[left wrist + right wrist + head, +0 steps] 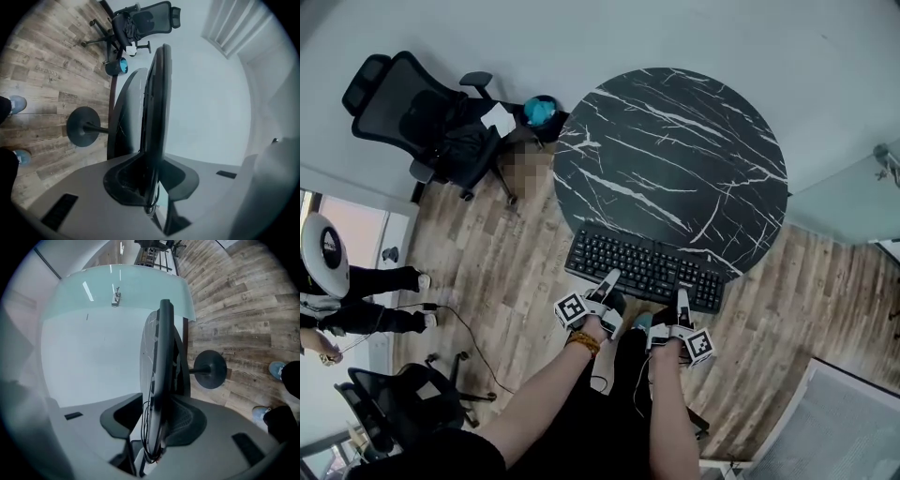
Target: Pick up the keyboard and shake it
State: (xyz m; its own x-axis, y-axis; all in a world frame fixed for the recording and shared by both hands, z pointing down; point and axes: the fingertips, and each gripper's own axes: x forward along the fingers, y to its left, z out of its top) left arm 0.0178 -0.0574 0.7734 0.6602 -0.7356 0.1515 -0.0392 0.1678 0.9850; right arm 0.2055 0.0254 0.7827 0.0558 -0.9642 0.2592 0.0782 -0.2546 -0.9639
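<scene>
The black full-size computer keyboard (645, 267) lies straight ahead of both claws, with its long axis running side to side across the person and dipping slightly toward their right in the head view. It hangs over the near rim of the round black counter with white marble veining (675, 141). In the gripper views it stands apart from the counter top on the side away from the wood-plank floor (516, 272), so it appears to be lifted clear rather than resting.

The left claw (607, 281) is clenched on the near long edge, left of the middle. The right claw (682, 292) is clenched on the same edge, right of the middle, and a loop of the keyboard's thin cable hangs beside its jaws. A similar stretch of keyboard runs outboard of each claw, so neither hand is nearer and the load looks balanced.

The pick-up seems done, and a shake would swing the far long edge about the line between the two grips
</scene>
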